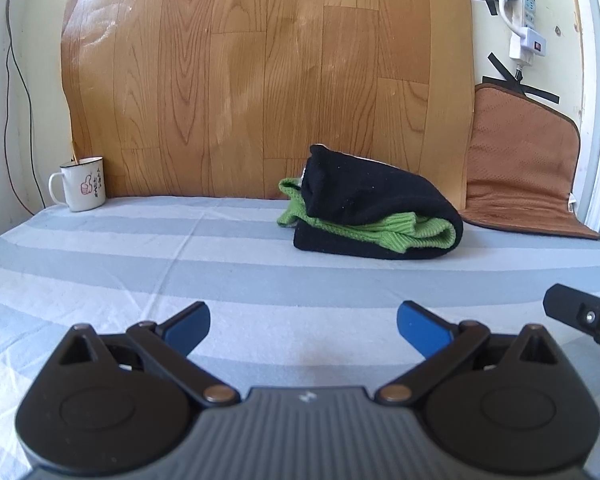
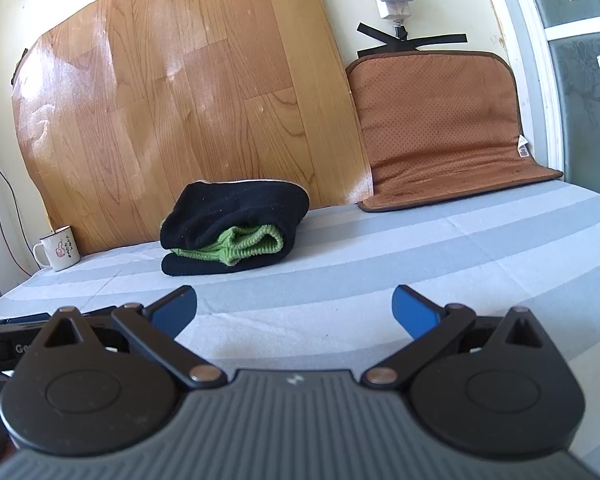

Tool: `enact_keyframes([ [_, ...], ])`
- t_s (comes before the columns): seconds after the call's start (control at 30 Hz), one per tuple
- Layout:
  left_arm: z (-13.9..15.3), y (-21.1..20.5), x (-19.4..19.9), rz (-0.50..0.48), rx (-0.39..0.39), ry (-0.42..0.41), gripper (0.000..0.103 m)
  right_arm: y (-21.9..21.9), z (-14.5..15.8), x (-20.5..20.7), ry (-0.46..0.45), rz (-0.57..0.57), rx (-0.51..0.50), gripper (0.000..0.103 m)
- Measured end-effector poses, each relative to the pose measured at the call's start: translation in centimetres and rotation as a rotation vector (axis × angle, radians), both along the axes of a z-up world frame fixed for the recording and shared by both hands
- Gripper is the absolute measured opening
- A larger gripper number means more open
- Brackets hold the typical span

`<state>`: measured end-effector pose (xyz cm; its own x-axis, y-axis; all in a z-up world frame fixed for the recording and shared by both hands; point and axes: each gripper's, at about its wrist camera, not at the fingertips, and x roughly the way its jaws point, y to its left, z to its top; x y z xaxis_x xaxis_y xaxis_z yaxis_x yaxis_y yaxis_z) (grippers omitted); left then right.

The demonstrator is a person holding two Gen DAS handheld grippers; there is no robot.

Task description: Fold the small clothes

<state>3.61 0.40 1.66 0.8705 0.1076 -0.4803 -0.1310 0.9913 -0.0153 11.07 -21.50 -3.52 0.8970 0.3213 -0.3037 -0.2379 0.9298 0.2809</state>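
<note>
The left gripper (image 1: 303, 330) is seen from its own wrist camera with the jaws spread wide; nothing is held between the blue fingertips (image 1: 190, 326). It is kept low and pointed forward. The right gripper (image 2: 294, 312) is also held wide apart, with its blue fingertips (image 2: 414, 314) empty, and it is pointed forward at a similar low height. A black part of the right gripper is seen at the right edge of the left view, so the two are placed side by side.

garment (image 1: 374, 216) (image 2: 236, 228): black knit with green ribbed trim | state: folded into a compact bundle, green showing between black layers | location: on striped sheet, near wood-grain panel
</note>
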Motion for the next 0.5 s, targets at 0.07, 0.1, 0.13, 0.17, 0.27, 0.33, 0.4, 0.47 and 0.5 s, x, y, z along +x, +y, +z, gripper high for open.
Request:
enact_keyframes([
  [0.07, -0.03, 0.08, 0.15, 0.01, 0.001, 0.01, 0.103, -0.04, -0.02, -0.01, -0.002, 0.001, 0.003, 0.103],
  [0.1, -0.06, 0.2, 0.29, 0.015, -0.002, 0.019, 0.103, -0.07, -0.02, -0.02, -0.002, 0.002, 0.004, 0.103],
  [0.13, -0.08, 0.35, 0.41, 0.019, -0.01, 0.027, 0.103, -0.08, -0.01, -0.04, -0.003, 0.003, 0.005, 0.103],
  [0.17, -0.11, 0.53, 0.47, 0.023, -0.019, 0.033, 0.103, -0.1, -0.01, -0.05, -0.002, 0.003, 0.006, 0.103],
  [0.27, -0.18, 0.93, 0.57, 0.037, -0.038, 0.042, 0.103, -0.09, -0.01, -0.03, -0.001, 0.003, 0.007, 0.103],
  [0.33, -0.22, 0.99, 0.61, 0.04, -0.039, 0.047, 0.103, -0.13, 0.0, -0.08, -0.002, 0.003, 0.007, 0.103],
  [0.4, -0.24, 0.9, 0.6, 0.037, -0.035, 0.048, 0.103, -0.14, 0.01, -0.08, -0.002, 0.003, 0.007, 0.103],
  [0.47, -0.27, 0.8, 0.6, 0.037, -0.028, 0.049, 0.103, -0.14, 0.01, -0.1, -0.003, 0.003, 0.007, 0.103],
  [0.5, -0.29, 0.75, 0.62, 0.037, -0.024, 0.051, 0.103, -0.13, 0.02, -0.09, -0.002, 0.003, 0.007, 0.103],
])
